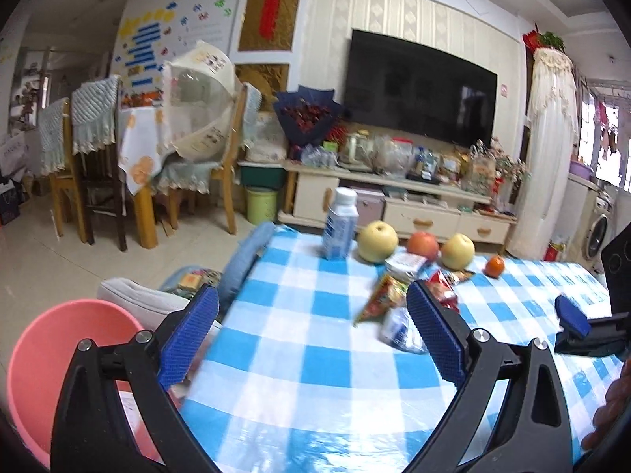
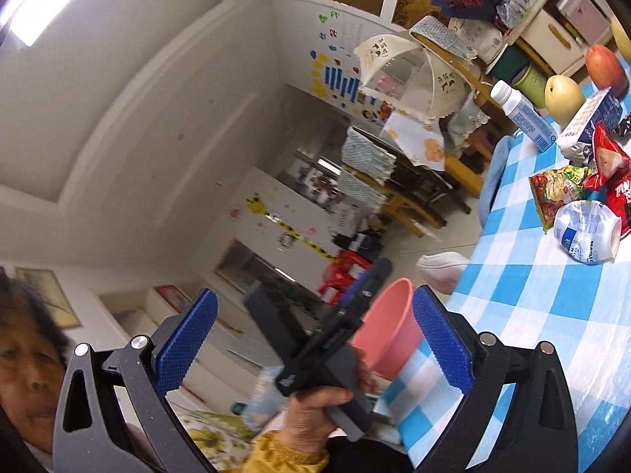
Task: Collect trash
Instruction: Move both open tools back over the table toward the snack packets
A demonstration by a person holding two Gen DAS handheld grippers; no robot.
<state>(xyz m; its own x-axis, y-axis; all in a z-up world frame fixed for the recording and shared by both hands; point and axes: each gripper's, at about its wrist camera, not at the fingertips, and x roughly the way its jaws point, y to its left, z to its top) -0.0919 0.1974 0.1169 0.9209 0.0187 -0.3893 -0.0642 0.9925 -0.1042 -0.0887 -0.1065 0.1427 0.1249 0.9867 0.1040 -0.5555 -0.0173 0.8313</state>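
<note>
Over the near desk point(image 1: 299, 354), the left hand-held gripper point(image 1: 311, 331) points slightly downward, jaws wide and empty; the right hand-held gripper point(image 2: 315, 339) likewise gapes empty.

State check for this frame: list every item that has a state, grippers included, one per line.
left gripper: open, nothing between the fingers
right gripper: open, holding nothing
milk bottle: upright, cap on
clear plastic bottle: crushed, lying on its side
milk carton: lying flat, crumpled
snack wrappers: crumpled, on the tablecloth
pink bin: beside the table, mouth open
</note>
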